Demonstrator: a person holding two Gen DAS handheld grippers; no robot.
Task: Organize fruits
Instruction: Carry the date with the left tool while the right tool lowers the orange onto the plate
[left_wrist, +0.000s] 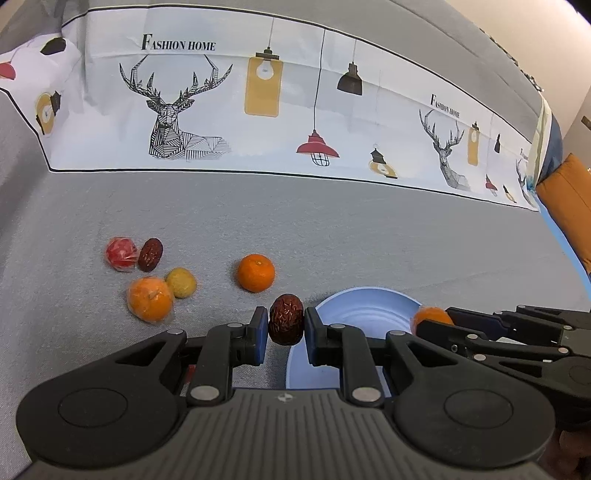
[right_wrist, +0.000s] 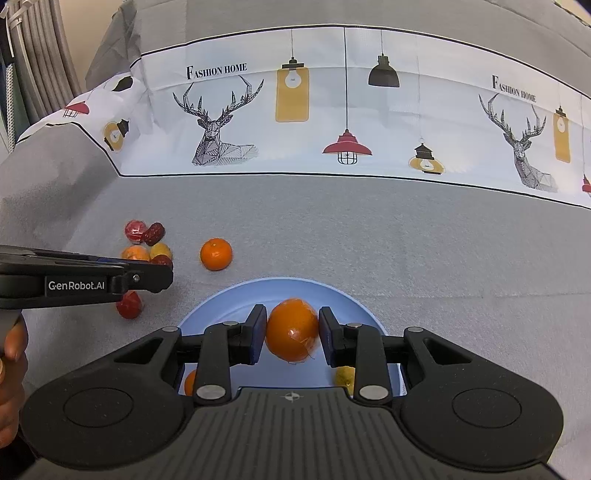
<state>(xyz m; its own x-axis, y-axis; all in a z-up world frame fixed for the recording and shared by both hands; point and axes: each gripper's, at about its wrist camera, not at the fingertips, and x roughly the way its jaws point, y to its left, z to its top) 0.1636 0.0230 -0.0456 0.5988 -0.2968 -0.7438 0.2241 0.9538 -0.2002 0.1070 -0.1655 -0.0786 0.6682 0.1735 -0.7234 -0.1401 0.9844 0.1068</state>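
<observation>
My left gripper (left_wrist: 286, 322) is shut on a wrinkled dark red date (left_wrist: 286, 314), held just left of a light blue plate (left_wrist: 369, 299) on grey fabric. My right gripper (right_wrist: 291, 332) is shut on a plastic-wrapped orange (right_wrist: 291, 321) above the blue plate (right_wrist: 221, 295). A small orange fruit (right_wrist: 190, 382) and a yellowish fruit (right_wrist: 345, 376) lie in the plate, mostly hidden by the fingers. In the left wrist view the right gripper (left_wrist: 437, 319) enters from the right with its orange (left_wrist: 430, 315). In the right wrist view the left gripper (right_wrist: 164, 267) reaches in from the left.
Loose fruit lies on the fabric at left: a tangerine (left_wrist: 256, 272), a wrapped orange (left_wrist: 149, 299), a yellow-green fruit (left_wrist: 181, 282), another date (left_wrist: 150, 254), a red wrapped fruit (left_wrist: 120, 254). Another red fruit (right_wrist: 129, 304) sits under the left gripper. A printed cloth (left_wrist: 295, 110) rises behind.
</observation>
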